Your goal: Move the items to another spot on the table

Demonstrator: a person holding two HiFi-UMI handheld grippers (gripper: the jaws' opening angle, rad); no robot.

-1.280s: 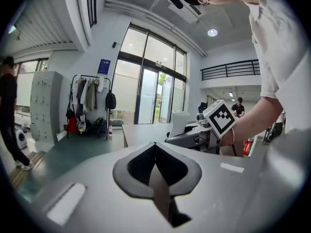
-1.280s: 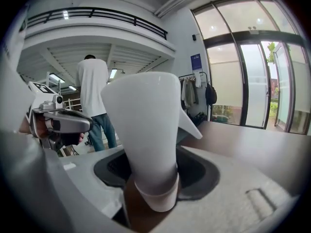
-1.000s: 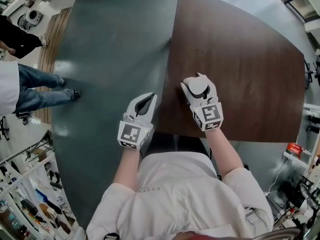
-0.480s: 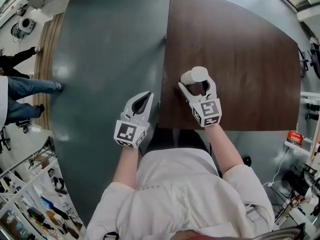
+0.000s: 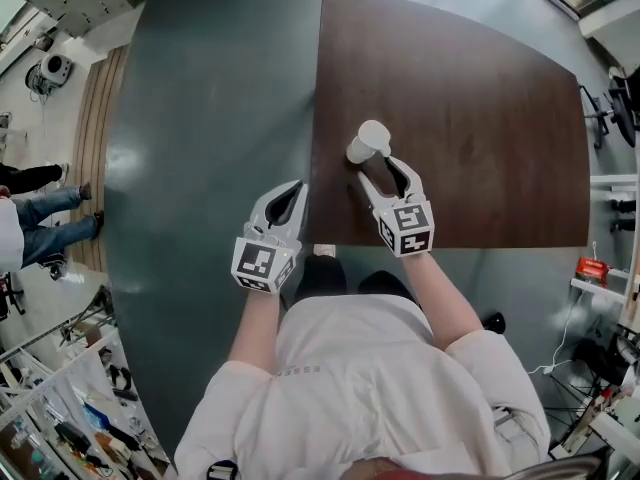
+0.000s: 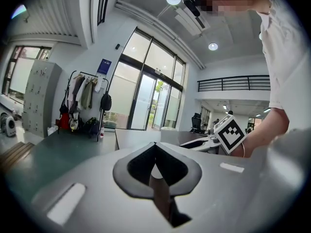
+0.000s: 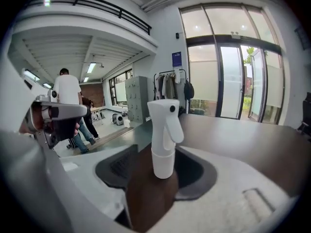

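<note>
Pulled back toward the desk's (image 5: 480, 118) near edge, the right gripper (image 5: 380, 171) has released the spray bottle (image 5: 368, 143); its jaws, just narrowing, hold nothing. The left gripper (image 5: 292, 188) is closed and empty. Just beyond, the spray bottle stands upright by the left edge, seemingly placed.

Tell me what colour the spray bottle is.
The spray bottle is white, clearest in the right gripper view.
</note>
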